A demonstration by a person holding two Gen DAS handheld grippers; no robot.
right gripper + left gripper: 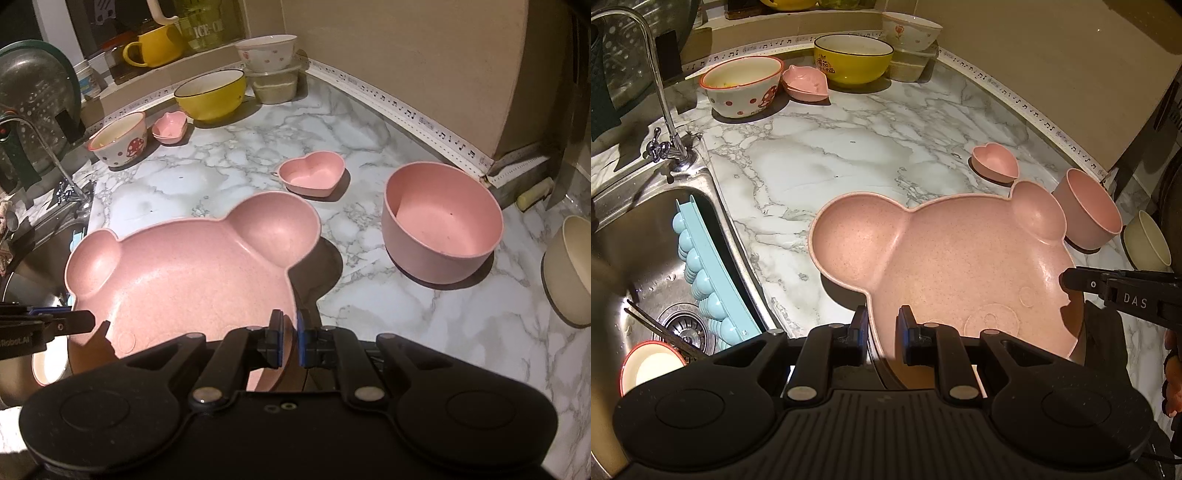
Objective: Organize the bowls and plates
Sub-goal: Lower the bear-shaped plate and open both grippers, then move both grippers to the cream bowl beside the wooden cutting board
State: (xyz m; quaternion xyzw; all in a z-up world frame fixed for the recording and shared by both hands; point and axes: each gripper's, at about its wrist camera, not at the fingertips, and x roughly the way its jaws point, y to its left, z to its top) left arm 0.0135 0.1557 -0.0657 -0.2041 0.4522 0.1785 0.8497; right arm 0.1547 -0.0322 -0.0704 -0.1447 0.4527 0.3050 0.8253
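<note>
A pink bear-shaped divided plate (945,266) is held above the marble counter, casting a shadow; it also shows in the right wrist view (184,266). My left gripper (883,326) is shut on the plate's near rim. My right gripper (290,338) is shut on the plate's opposite rim, and its finger (1082,282) shows at the plate's right edge in the left wrist view. A pink heart dish (312,175) and a round pink bowl (441,225) stand on the counter beyond the plate. A cream bowl (570,269) is at the far right.
At the back stand a mushroom-print bowl (742,86), small pink dishes (805,83), a yellow bowl (853,59) and a white bowl on a container (910,31). A sink (639,236) with a tap (661,92), blue tray and a red-rimmed bowl (650,365) lies left.
</note>
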